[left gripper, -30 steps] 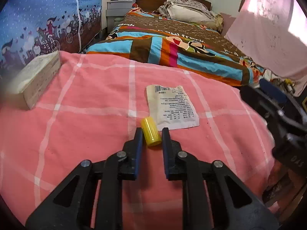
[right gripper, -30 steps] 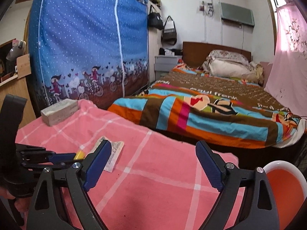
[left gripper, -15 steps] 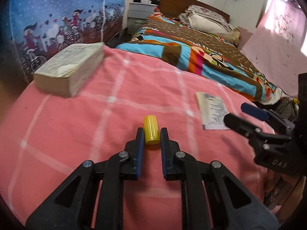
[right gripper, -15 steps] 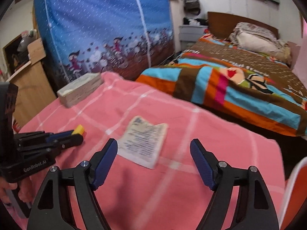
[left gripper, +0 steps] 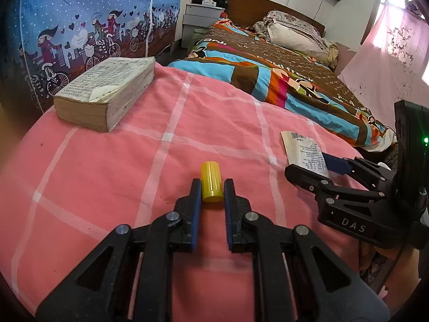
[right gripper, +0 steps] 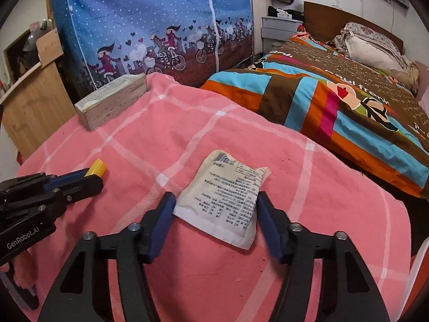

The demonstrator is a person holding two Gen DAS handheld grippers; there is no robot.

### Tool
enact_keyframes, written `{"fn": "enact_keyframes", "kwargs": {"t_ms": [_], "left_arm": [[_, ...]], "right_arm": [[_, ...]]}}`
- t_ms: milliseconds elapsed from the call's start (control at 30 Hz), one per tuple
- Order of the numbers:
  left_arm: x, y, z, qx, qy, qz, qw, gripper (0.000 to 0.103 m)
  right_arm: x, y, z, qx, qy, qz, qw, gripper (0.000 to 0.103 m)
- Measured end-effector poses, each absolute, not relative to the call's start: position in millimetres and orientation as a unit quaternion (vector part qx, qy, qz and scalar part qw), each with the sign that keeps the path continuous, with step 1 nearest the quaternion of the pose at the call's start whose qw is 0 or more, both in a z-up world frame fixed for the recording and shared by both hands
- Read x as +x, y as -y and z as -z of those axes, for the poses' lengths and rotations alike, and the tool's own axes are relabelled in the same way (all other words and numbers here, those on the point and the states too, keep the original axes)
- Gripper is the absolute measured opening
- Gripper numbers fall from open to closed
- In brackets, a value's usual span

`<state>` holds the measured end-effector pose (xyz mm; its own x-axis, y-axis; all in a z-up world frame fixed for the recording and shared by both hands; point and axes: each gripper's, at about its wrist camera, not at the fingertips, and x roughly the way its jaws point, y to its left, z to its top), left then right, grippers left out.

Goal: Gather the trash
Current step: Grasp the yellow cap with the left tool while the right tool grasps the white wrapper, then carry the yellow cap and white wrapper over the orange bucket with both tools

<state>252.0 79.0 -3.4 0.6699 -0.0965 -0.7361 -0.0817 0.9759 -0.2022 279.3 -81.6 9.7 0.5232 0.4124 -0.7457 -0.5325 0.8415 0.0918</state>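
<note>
Our left tool (left gripper: 211,191) grips the light, rigid yellow cap (left gripper: 211,181). Our right tool (right gripper: 214,214), jaws just closing, straddles the thin, floppy sachet (right gripper: 228,196); pinch its near edge.

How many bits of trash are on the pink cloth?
2. The yellow cap sits between the left gripper fingers; the printed paper packet lies between the right gripper fingers. More may be out of view.

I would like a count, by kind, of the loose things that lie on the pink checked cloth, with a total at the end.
Yellow cap, between the fingers of the left gripper: 1
Printed paper packet, between the fingers of the right gripper: 1
Thick book: 1
Total: 3
</note>
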Motion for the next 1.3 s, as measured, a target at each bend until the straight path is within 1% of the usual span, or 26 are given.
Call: {"fn": "enact_keyframes", "kwargs": {"t_ms": [167,267,367,467,667,900,1033,1300], "left_arm": [[243.6,-73.2,0.6,-0.110,-0.394,0.013,0.912,0.044],[239.2,-69.4,-2.9,-0.105,-0.384,0.014,0.917,0.044],[231.4,-63.3,-9.6,-0.101,-0.361,0.019,0.927,0.044],[221.5,-55.6,-18.7,-0.095,-0.328,0.024,0.939,0.044],[194.2,-32.5,-45.9,-0.111,-0.228,0.074,0.965,0.044],[169.5,10.6,-77.4,-0.084,-0.124,0.117,0.982,0.044],[159.5,37.9,-90.1,-0.069,-0.084,0.143,0.984,0.045],[156.2,83.5,-99.5,-0.055,-0.047,0.195,0.978,0.044]], "right_arm": [[273.0,84.1,-12.9,-0.073,-0.393,-0.273,0.875,0.041],[265.0,93.4,-18.2,-0.058,-0.376,-0.279,0.882,0.037],[254.1,104.5,-28.3,-0.043,-0.342,-0.280,0.896,0.036],[227.3,122.6,-45.3,-0.031,-0.275,-0.281,0.919,0.036],[179.7,149.8,-77.4,-0.052,-0.163,-0.252,0.952,0.036],[134.7,197.5,-108.3,-0.051,-0.065,-0.184,0.979,0.036],[119.5,219.7,-115.2,-0.052,-0.038,-0.152,0.986,0.037],[106.1,263.0,-115.2,-0.057,-0.022,-0.090,0.994,0.037]]}}
